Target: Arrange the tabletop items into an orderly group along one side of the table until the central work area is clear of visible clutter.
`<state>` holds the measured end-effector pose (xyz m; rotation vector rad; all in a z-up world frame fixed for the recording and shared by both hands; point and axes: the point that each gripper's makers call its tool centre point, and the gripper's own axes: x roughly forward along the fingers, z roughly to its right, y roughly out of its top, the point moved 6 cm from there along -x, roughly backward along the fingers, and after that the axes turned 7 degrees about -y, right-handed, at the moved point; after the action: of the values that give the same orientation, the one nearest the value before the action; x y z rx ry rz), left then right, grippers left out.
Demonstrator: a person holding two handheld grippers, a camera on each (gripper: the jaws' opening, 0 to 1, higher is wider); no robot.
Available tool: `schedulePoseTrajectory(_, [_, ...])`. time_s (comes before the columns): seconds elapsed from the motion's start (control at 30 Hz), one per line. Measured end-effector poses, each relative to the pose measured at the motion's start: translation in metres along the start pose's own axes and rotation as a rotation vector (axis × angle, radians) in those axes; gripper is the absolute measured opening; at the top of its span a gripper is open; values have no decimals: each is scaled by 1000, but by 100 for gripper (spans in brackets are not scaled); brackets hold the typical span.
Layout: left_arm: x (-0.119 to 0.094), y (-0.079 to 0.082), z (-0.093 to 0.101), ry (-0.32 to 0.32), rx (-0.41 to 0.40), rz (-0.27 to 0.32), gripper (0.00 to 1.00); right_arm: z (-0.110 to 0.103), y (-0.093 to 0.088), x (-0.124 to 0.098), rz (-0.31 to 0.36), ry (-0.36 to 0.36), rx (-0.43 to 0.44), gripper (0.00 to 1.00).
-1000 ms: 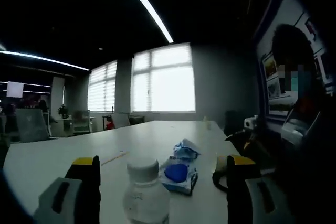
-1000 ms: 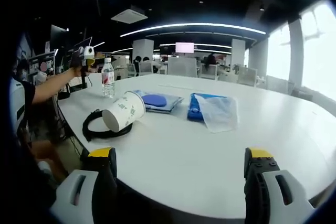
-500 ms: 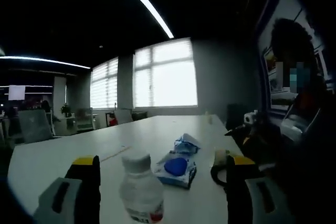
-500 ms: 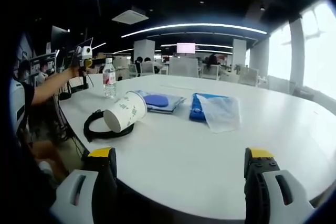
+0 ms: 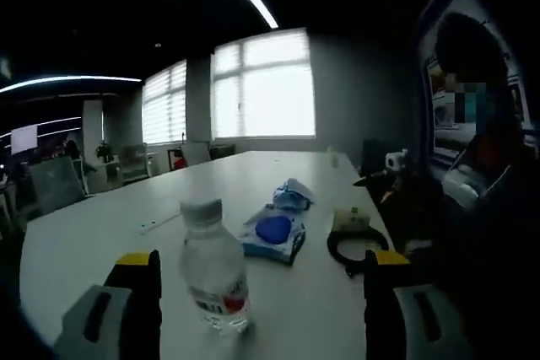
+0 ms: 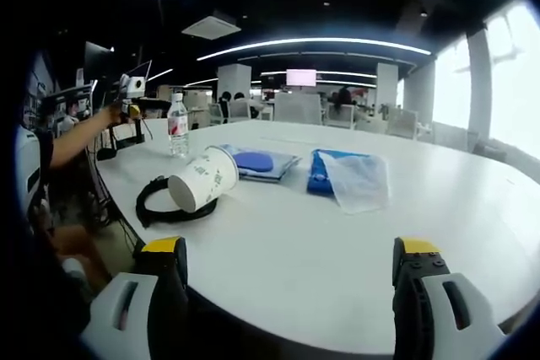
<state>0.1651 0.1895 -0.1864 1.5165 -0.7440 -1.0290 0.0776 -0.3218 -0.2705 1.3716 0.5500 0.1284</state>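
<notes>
A clear water bottle (image 5: pixel 214 271) with a white cap and red label stands upright on the white table (image 5: pixel 101 242), just ahead of my open left gripper (image 5: pixel 261 263); nothing is between its jaws. Beyond the bottle lie a blue pouch (image 5: pixel 272 233), a crumpled blue item (image 5: pixel 291 195), a paper cup (image 5: pixel 349 219) and black headphones (image 5: pixel 353 250). In the right gripper view my right gripper (image 6: pixel 289 246) is open over the table's near edge. The paper cup (image 6: pixel 201 179) lies on its side on the headphones (image 6: pixel 164 206), with the pouch (image 6: pixel 256 162), a blue folder under clear plastic (image 6: pixel 350 179) and the bottle (image 6: pixel 177 126) beyond. The left gripper (image 6: pixel 126 94) hangs left of the bottle.
A person (image 5: pixel 472 174) stands at the table's right edge in the left gripper view, with an arm (image 6: pixel 76 137) reaching in on the right gripper view's left. Office chairs (image 6: pixel 295 107) and desks stand past the table. Bare tabletop (image 6: pixel 439 200) spreads to the right of the items.
The left gripper has drawn back from the bottle, which now shows whole and farther off. The right gripper and the items have stayed put.
</notes>
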Motion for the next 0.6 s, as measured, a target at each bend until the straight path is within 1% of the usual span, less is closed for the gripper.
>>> schedulePoseTrajectory(0.03, [-1, -1, 5, -6, -43, 11, 100, 0, 0, 0, 1, 2, -1, 99])
schedulePoseTrajectory(0.1, [-4, 0, 11, 2, -49, 35, 100, 2, 0, -1, 2, 5, -2, 99])
schedulePoseTrajectory(0.2, [-7, -5, 25, 14, -18, 11, 100, 5, -1, -2, -1, 1, 0, 99])
schedulePoseTrajectory(0.23, [-8, -7, 28, 7, -5, -16, 100, 6, -1, -3, -1, -2, -1, 99])
schedulePoseTrajectory(0.3, [-4, -12, 42, -9, 5, -47, 100, 8, 0, -3, 0, -8, -2, 99])
schedulePoseTrajectory(0.33, [-4, -14, 47, -12, 29, -69, 100, 8, 0, -4, 1, -10, -3, 99])
schedulePoseTrajectory(0.37, [-4, -14, 49, -14, 44, -71, 100, 8, 0, -4, 2, -12, -2, 99])
schedulePoseTrajectory(0.47, [-5, -14, 54, -23, 29, -59, 100, 10, 1, -4, 6, -13, 0, 99])
schedulePoseTrajectory(0.6, [-8, -16, 57, -24, 43, -74, 100, 8, 0, -3, 4, -7, -1, 100])
